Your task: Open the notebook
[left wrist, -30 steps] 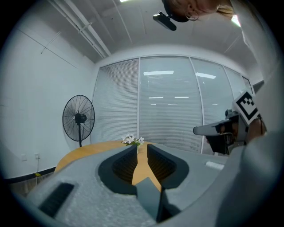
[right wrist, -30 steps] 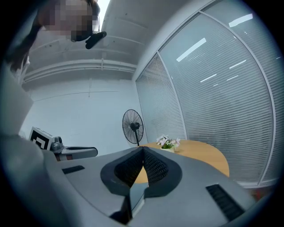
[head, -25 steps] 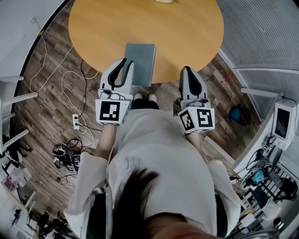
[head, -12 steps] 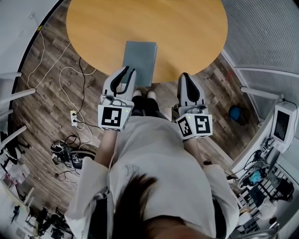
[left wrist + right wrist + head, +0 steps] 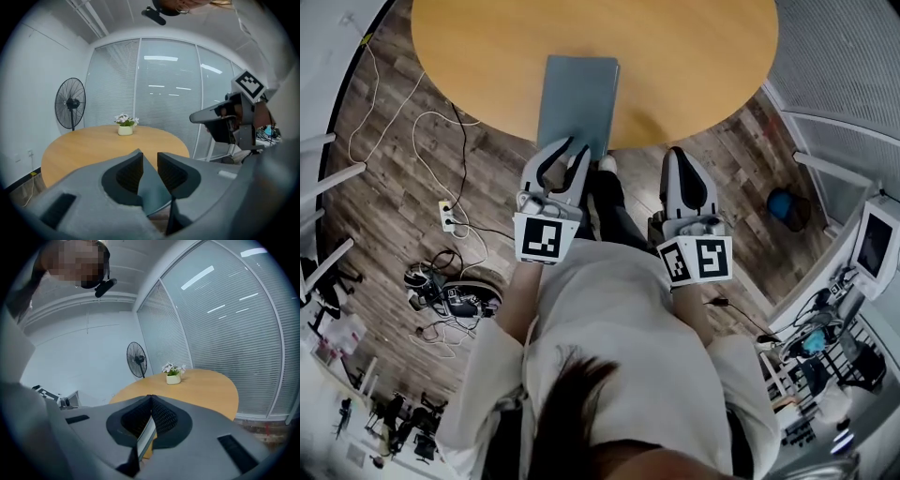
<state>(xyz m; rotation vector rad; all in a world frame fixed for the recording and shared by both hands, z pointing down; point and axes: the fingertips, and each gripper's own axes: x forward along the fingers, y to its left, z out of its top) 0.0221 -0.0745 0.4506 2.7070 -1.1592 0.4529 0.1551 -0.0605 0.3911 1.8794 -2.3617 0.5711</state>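
White pot (image 5: 125,131) of flowers (image 5: 125,119) beyond notebook (image 5: 577,98)

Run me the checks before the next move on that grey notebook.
1. Grey rectangular notebook closed, flat on the round wooden table: ok.
2. Left gripper jaws apart, just been opening, pads on nothing: ok.
3. Notebook's near end lined up in left gripper's gap: ok.
4. Right gripper shut, empty: ok.
5. Which long side is the spine: cannot tell.
6. White flower pot far from notebook: ok.
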